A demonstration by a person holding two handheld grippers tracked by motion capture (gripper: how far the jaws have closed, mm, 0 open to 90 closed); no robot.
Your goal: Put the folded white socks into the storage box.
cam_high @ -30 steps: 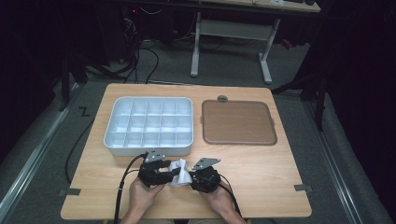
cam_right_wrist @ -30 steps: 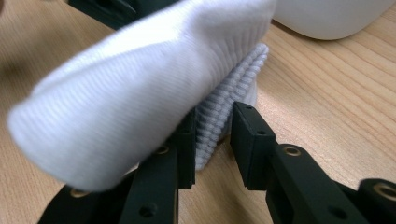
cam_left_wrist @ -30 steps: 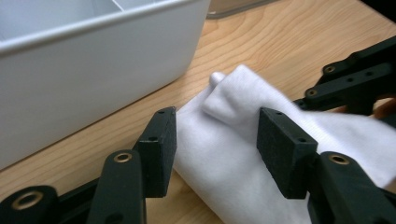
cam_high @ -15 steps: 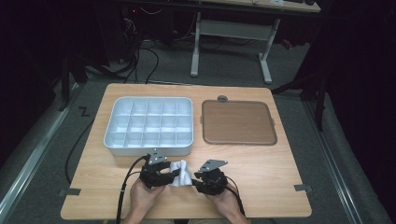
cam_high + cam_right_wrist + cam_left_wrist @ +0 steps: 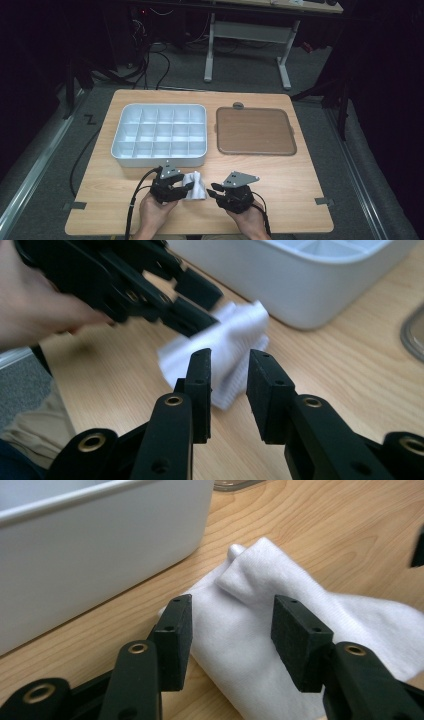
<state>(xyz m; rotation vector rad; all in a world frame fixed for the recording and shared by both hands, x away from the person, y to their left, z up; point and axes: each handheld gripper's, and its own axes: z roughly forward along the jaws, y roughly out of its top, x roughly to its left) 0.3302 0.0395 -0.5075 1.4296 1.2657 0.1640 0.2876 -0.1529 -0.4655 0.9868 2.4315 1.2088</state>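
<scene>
A folded white sock (image 5: 195, 186) lies on the wooden table (image 5: 280, 175) near its front edge, just in front of the white tray (image 5: 159, 135). My left gripper (image 5: 186, 187) points right at the sock. In the left gripper view its jaws straddle the sock (image 5: 240, 630), open and just closing a little, pads not pressing it. My right gripper (image 5: 216, 190) hovers to the right of the sock, apart from it. In the right gripper view its jaws (image 5: 229, 375) have just been closing to a narrow gap with nothing between them; the sock (image 5: 225, 340) and the left gripper (image 5: 192, 302) lie beyond.
The white tray has several empty compartments and stands at the back left; its wall (image 5: 100, 555) rises close beside the sock. A brown flat mat (image 5: 255, 131) lies at the back right, with a small round knob (image 5: 238, 105) behind it. The person's hand (image 5: 40, 305) holds the left gripper.
The right gripper has lifted and drawn back to the right, off the sock. The left gripper stays at the sock, which now lies more bunched and folded.
</scene>
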